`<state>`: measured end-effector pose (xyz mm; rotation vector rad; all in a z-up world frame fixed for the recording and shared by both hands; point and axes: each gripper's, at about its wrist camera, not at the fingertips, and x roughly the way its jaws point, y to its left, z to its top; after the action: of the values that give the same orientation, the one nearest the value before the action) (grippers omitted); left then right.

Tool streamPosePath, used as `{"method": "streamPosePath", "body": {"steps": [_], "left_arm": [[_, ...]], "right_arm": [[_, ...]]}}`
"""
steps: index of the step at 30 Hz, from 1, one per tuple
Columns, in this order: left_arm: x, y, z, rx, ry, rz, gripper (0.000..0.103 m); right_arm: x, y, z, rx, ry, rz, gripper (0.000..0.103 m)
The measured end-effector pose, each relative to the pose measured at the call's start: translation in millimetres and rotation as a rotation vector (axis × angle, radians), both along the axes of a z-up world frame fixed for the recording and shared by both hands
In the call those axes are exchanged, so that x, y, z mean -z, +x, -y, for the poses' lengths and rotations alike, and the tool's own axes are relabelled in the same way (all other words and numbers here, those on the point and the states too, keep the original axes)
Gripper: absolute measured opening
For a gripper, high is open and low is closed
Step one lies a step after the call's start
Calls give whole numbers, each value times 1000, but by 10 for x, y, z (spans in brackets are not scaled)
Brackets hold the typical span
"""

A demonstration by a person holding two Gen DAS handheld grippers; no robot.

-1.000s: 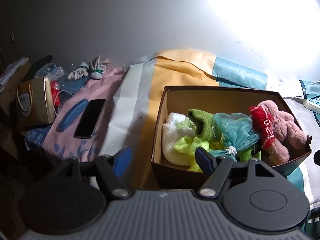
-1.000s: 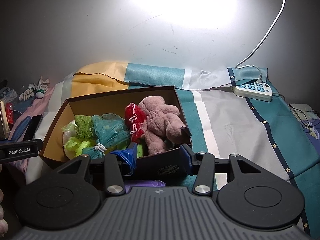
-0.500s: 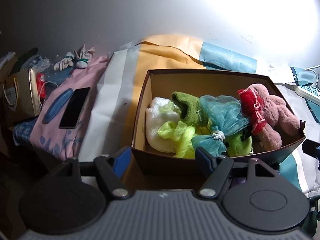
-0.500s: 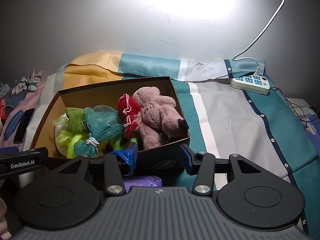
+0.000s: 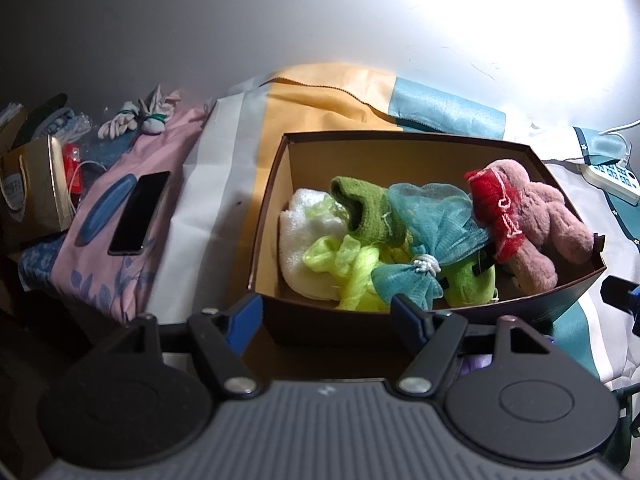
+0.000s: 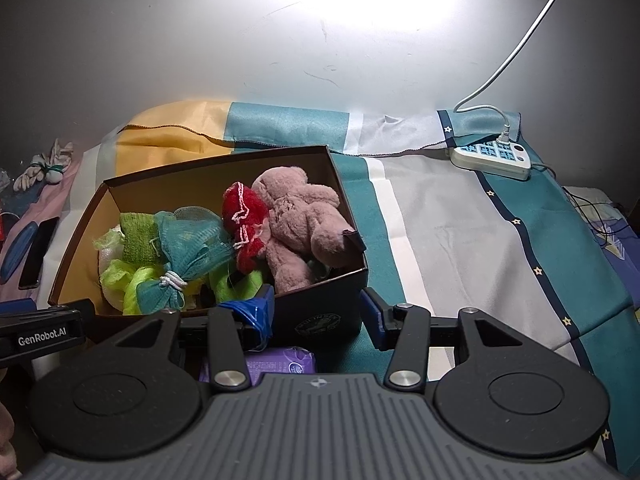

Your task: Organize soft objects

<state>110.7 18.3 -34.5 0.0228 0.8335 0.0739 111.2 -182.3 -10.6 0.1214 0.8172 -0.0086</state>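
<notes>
A brown cardboard box [image 5: 400,136] [image 6: 320,320] stands on a striped cloth. Inside lie a pink plush toy [image 5: 536,216] [image 6: 304,216], a red knitted piece [image 5: 492,208] [image 6: 244,212], a teal mesh puff [image 5: 432,216] [image 6: 192,236], a green sock [image 5: 364,208], a white towel [image 5: 304,220] and neon yellow-green mesh [image 5: 352,264]. My left gripper [image 5: 326,316] hovers open before the box's near left corner. Open too, my right gripper [image 6: 316,312] stands before the near right corner; nothing is pinched, and blue film hangs crumpled on its left finger.
On pink fabric to the left lie a black phone [image 5: 138,212], a gold paper bag [image 5: 32,192] and a bundle of white gloves [image 5: 136,120]. A white power strip [image 6: 492,156] with its cable sits back right. A purple packet [image 6: 280,362] lies under my right gripper.
The left view has swung so the box sits nearer its centre, and the phone and bag have slid left. The right view barely shifted. Both jaws kept their width and the box's contents lie as before.
</notes>
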Motion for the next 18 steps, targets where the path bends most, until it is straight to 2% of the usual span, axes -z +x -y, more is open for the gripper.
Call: {"method": "streamPosePath", "body": {"steps": [18], "left_arm": [[-19, -2, -32, -18, 5, 5, 73]], "right_arm": [[-13, -16, -5, -3, -9, 6, 31]]}}
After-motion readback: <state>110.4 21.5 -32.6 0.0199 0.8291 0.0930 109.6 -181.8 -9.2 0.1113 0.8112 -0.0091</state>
